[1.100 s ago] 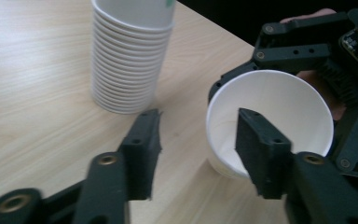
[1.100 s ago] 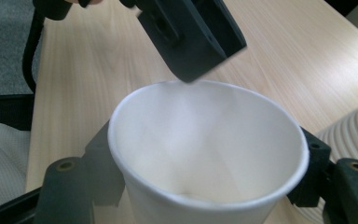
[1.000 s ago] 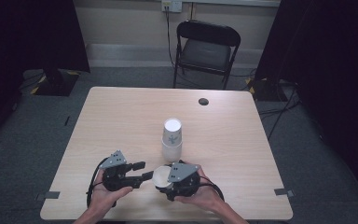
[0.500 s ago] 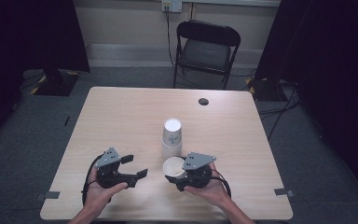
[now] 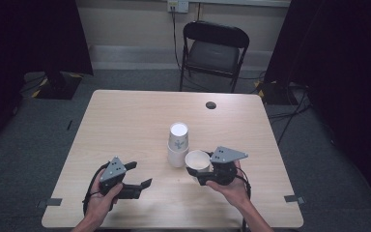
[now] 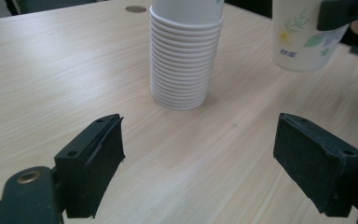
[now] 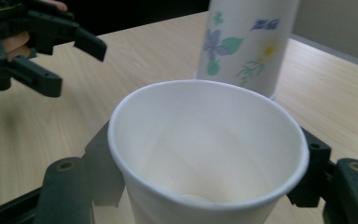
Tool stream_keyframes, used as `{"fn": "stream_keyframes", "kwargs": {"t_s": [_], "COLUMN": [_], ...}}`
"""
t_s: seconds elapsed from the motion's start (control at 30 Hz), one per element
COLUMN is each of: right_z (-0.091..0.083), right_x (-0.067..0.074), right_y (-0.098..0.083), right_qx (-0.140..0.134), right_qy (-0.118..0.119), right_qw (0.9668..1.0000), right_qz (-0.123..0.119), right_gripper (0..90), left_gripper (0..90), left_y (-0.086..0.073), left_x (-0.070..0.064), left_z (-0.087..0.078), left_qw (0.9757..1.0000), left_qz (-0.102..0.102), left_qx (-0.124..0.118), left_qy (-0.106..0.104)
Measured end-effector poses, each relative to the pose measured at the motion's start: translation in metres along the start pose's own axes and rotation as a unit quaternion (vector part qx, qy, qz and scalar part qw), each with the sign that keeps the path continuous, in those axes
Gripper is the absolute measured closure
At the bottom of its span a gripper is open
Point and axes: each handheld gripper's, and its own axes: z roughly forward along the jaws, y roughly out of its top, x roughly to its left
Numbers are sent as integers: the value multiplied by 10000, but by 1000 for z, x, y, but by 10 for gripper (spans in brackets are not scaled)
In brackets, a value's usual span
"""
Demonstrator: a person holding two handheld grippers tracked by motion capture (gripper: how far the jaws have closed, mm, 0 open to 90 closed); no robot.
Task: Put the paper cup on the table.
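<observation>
An upside-down stack of white paper cups [image 5: 178, 145] with a flower print stands in the middle of the wooden table [image 5: 125, 121]. My right gripper [image 5: 199, 172] is shut on a single upright paper cup [image 5: 197, 159] just right of the stack; in the right gripper view its pads press the cup [image 7: 205, 154] on both sides. My left gripper [image 5: 140, 174] sits near the front left. Its jaws have just been opening and stand open with nothing between them. The left gripper view looks past them at the stack [image 6: 184, 60] and the held cup [image 6: 303, 42].
A small dark round spot [image 5: 211, 105] lies near the table's far edge. A black folding chair [image 5: 215, 48] stands behind the table. Dark curtains hang at both sides of the room. Bare tabletop stretches to the left of and behind the stack.
Both grippers were together at the cup a second ago. The left one has let go, opened and drawn back to the left; the right one has carried the cup to the right.
</observation>
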Motion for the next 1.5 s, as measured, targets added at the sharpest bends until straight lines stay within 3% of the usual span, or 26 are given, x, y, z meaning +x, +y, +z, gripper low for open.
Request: {"fn": "stream_keyframes", "kwargs": {"t_s": [0.1, 0.33, 0.67, 1.0, 1.1, 1.2, 1.5], "right_z": [-5, -11, -13, -3, 0, 5, 17], "right_x": [-4, -20, -47, -68, -73, -76, -93], "right_y": [3, 4, 11, 15, 16, 16, 14], "right_qx": [-78, -87, -229, -186, -164, -76, -34], "right_qy": [-109, -443, -837, -1077, -1178, -1226, -1475], "right_qw": [9999, 9987, 9955, 9929, 9916, 9911, 9869], "right_qz": [41, 224, 372, 469, 499, 508, 651], "right_gripper": [293, 297, 299, 301, 302, 302, 301], "left_gripper": [157, 157, 158, 157, 157, 157, 157], "left_y": [-1, -2, -2, -3, -3, -5, -6], "left_x": [4, 9, 10, 9, 9, 10, 9], "left_z": [0, 1, 0, 1, 1, 2, 5], "left_qw": [9997, 9992, 9988, 9987, 9982, 9982, 9983], "left_qz": [-57, -156, -168, -111, -145, -220, -193], "left_qx": [-17, 86, 128, 163, 88, 101, 149], "left_qy": [218, 370, 435, 461, 579, 550, 522]}}
